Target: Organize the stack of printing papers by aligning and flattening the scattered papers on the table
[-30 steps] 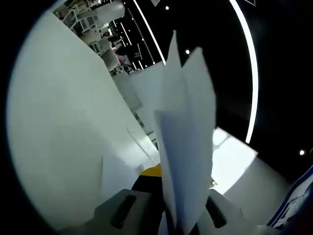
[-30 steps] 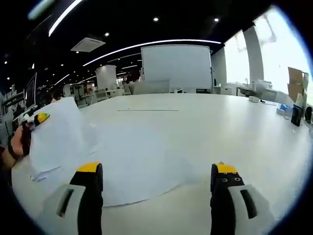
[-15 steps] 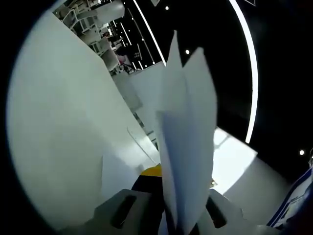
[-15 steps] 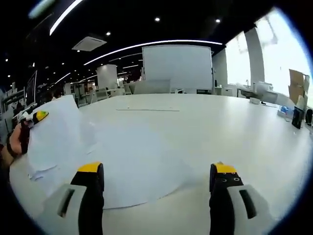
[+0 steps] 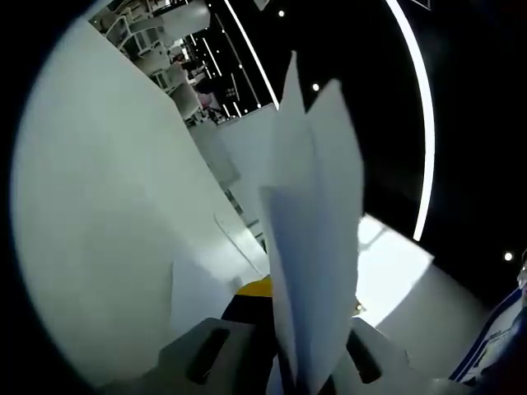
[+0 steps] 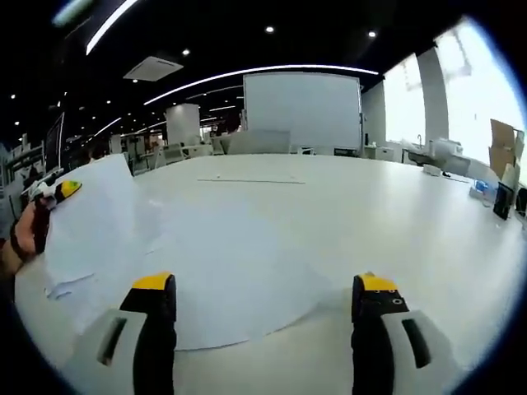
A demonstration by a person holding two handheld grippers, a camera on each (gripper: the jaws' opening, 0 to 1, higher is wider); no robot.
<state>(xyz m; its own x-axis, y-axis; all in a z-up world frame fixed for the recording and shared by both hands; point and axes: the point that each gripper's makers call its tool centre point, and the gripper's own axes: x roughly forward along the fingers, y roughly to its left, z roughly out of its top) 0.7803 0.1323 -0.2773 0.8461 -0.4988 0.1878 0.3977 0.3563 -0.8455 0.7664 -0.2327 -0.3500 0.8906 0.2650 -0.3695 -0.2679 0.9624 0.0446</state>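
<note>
Almost nothing has changed over the last second: the left gripper (image 5: 284, 346) still has its jaws clamped on a sheaf of white printing sheets (image 5: 317, 239), raised on edge off the glossy white tabletop (image 6: 395, 214), while the right gripper (image 6: 257, 329) hovers, jaws wide apart and empty, over the loose white sheets (image 6: 222, 271) lying flat; alignment seems paused, not finished

A large white screen (image 6: 302, 111) stands at upper centre, a ceiling light strip (image 6: 255, 72) curving above it. Cardboard boxes (image 6: 500, 138) sit far right (beside bright windows (image 6: 478, 78)).
</note>
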